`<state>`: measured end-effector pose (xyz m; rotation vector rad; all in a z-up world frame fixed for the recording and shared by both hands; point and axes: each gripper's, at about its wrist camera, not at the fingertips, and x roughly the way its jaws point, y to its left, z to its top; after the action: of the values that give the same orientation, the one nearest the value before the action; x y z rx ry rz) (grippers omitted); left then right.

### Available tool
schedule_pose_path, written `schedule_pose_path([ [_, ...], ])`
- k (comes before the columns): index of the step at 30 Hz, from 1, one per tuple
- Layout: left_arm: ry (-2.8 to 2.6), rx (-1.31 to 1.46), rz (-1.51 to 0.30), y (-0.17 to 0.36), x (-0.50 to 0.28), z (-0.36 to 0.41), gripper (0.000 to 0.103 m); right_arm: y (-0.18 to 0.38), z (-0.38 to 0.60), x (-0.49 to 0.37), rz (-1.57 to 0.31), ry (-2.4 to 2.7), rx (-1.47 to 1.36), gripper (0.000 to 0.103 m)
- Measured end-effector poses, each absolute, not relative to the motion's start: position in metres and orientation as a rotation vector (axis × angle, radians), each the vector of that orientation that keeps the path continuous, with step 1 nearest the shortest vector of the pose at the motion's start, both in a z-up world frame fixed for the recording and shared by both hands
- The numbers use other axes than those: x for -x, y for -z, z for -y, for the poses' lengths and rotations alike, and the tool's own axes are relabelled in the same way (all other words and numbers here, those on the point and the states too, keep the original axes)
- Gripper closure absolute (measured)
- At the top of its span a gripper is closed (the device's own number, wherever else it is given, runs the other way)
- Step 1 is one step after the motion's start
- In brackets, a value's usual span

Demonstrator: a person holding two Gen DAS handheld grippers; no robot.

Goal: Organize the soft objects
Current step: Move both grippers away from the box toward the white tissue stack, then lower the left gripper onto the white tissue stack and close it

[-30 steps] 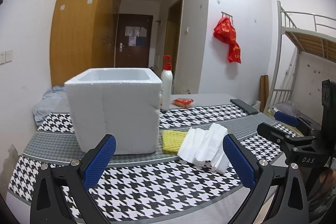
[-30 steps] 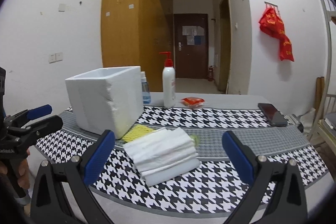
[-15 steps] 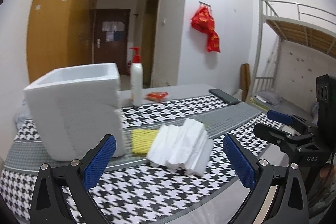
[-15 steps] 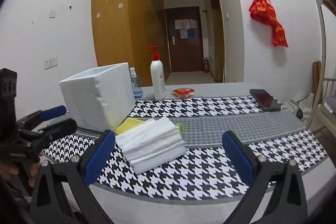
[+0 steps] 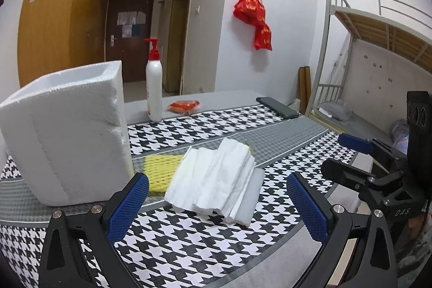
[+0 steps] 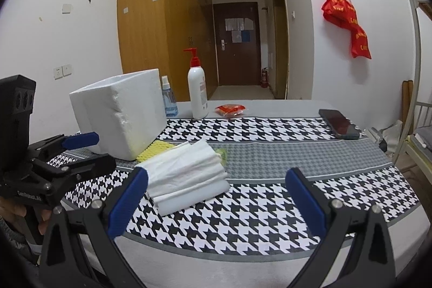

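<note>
Left to right. White foam box (image 5: 64, 134) sits at the left on the table, open top up; I'd guess it's the bin for the soft stuff. Can't see inside it. Small blue spray bottle (image 6: 168, 100) stands behind it, and a pump bottle (image 5: 154, 82) with a red head just right of that, toward the far edge.

Yellow mesh sponge (image 5: 159, 174) lies flat against the box's right-hand foot, partly under the stack of folded white cloths (image 5: 216, 180). The stack rests on a pale slab-like piece, probably foam, and something green (image 6: 222, 153) pokes out at its far side; too little shows to name it.

Left gripper (image 5: 216, 209): blue pads wide apart, nothing held, low at the near edge and lined up on the stack. Right gripper (image 6: 216, 201): same, spread wide and empty, also facing the stack from the near edge, slightly right. Looks like an approach pose for a first pick, with nothing sorted yet as far as I can tell.

Further right: red packet (image 5: 183, 105) near the far edge, dark phone (image 6: 338, 123) at the far right.

Surface is a table under a houndstooth cloth (image 6: 256, 207) with grey bands. Room: white walls, wooden wardrobe at left, dark door down the hall, red bags (image 5: 255, 20) on a wall hook, metal bunk bed (image 5: 378, 26) at right.
</note>
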<state>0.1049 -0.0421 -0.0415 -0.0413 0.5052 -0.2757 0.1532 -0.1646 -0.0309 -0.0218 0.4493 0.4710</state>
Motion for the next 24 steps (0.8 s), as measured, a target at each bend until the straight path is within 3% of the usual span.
schedule_pose_path([
  [15,0.318,0.023,-0.623,0.062,-0.141,0.054,0.002,0.054,0.166,-0.180,-0.528,-0.473,0.019,0.000],
  [24,0.331,0.018,-0.719,0.076,-0.161,0.060,0.027,0.060,0.167,-0.187,-0.552,-0.483,0.005,0.000],
])
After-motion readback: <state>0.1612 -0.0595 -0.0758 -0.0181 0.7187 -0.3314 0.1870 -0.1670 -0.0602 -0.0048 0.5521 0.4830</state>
